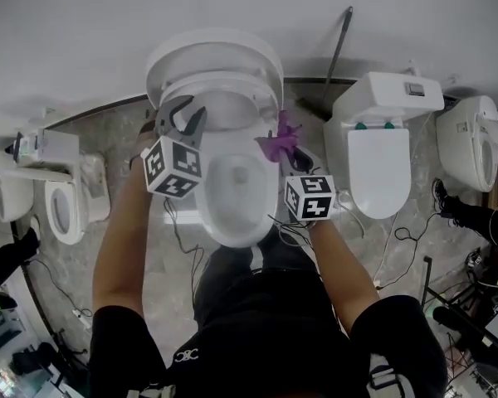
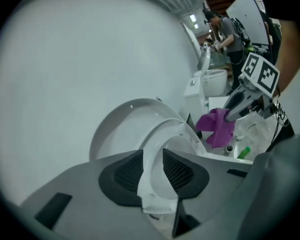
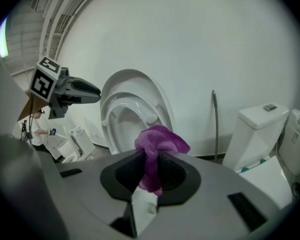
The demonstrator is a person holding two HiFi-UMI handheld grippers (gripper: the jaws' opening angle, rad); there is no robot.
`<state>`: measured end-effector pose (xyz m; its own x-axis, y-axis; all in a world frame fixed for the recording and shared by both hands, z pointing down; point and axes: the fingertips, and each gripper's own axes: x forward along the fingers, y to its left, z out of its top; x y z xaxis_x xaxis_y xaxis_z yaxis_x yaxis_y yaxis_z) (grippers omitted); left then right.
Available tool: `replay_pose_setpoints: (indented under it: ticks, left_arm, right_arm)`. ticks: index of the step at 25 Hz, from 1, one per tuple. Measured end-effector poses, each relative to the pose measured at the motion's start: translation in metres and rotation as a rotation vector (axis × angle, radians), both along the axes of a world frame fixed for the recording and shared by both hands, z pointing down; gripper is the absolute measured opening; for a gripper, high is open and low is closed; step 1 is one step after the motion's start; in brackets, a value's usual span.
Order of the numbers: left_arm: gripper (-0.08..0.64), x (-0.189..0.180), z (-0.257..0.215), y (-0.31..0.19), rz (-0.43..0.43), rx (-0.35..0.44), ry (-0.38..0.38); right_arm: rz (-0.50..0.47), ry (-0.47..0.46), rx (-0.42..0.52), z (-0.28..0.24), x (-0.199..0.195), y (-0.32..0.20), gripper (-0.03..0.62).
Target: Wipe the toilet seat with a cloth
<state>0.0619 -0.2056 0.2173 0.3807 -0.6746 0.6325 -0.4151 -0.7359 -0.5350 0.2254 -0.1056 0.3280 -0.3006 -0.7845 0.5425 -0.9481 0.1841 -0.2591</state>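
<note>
The toilet stands straight ahead with its lid (image 1: pixel 214 50) and seat (image 1: pixel 226 98) both raised against the wall, leaving the bowl (image 1: pixel 236 191) bare. My left gripper (image 1: pixel 183 116) hangs at the seat's left side, jaws open. In the left gripper view the left gripper (image 2: pixel 152 170) shows a gap in which the seat's white rim (image 2: pixel 165 134) appears; the pads do not press on it. My right gripper (image 1: pixel 286 152) is to the right of the bowl, shut on a bunched purple cloth (image 1: pixel 278 143). The cloth (image 3: pixel 160 140) sticks up from the right gripper (image 3: pixel 151 173).
More toilets stand on the stone floor: one to the right (image 1: pixel 380 152), one at the far right (image 1: pixel 473 143), one to the left (image 1: pixel 62 201). A thin rod (image 1: pixel 339 52) leans on the wall. Cables (image 1: pixel 402 235) trail over the floor. A person (image 2: pixel 225 31) stands far back.
</note>
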Motion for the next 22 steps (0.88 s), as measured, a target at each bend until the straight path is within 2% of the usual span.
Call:
replay_pose_setpoints:
  ticks: [5,10,14,18,22]
  left_arm:
    - [0.121,0.006,0.0,-0.037,0.091,-0.067,-0.154]
    - [0.124,0.008,0.017,-0.069,0.095,-0.143,-0.286]
    - [0.124,0.016,0.035,-0.075,0.185,-0.205,-0.407]
    - [0.107,0.018,0.037,-0.07,0.255,-0.298,-0.401]
    - [0.087,0.018,0.036,-0.054,0.29,-0.344,-0.398]
  right_arm:
    - [0.012,-0.048,-0.02,-0.017,0.007,0.016,0.066]
    - [0.019,-0.042,-0.044,-0.014,0.022,0.026,0.066]
    - [0.052,-0.051,-0.067,-0.005,0.039,0.027,0.066]
    - [0.106,-0.058,-0.092,0.01,0.052,0.027,0.066]
    - [0.15,-0.067,-0.115,0.028,0.065,0.022,0.066]
